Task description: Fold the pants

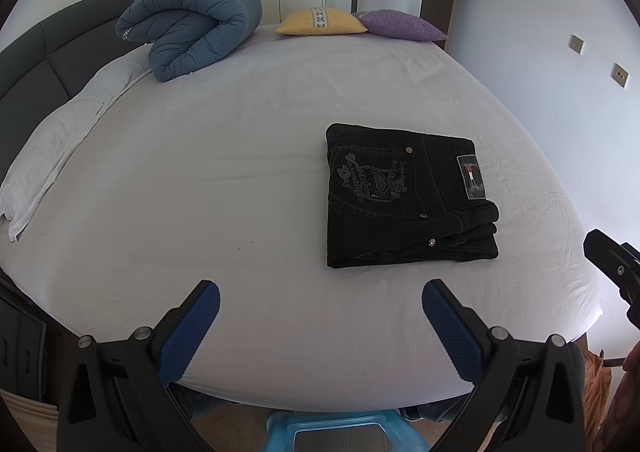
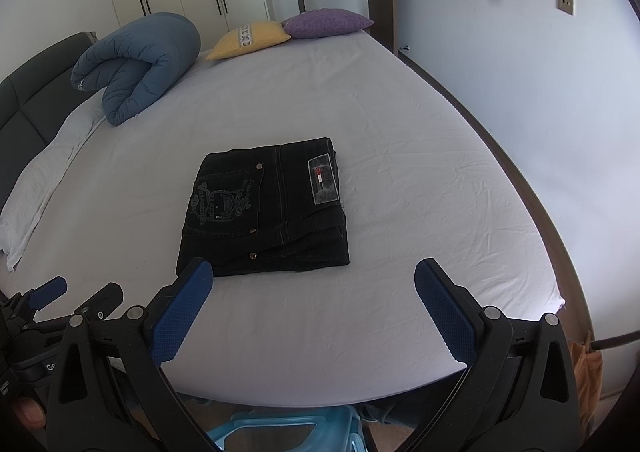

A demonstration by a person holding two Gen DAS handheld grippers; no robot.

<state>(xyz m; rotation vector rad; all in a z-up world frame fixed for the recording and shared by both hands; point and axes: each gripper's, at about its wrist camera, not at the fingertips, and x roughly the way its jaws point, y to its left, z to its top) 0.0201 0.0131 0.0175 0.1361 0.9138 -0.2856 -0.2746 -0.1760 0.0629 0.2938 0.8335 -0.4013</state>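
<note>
Black pants lie folded into a compact rectangle on the white bed sheet, back pocket embroidery and a label patch facing up. They also show in the right wrist view. My left gripper is open and empty, held above the bed's near edge, left of and nearer than the pants. My right gripper is open and empty, just in front of the pants, with its left fingertip at their near left corner. Neither touches the pants.
A rolled blue duvet, a yellow cushion and a purple cushion lie at the bed's far end. A white towel runs along the dark headboard. A blue plastic stool stands below the near edge. A wall is on the right.
</note>
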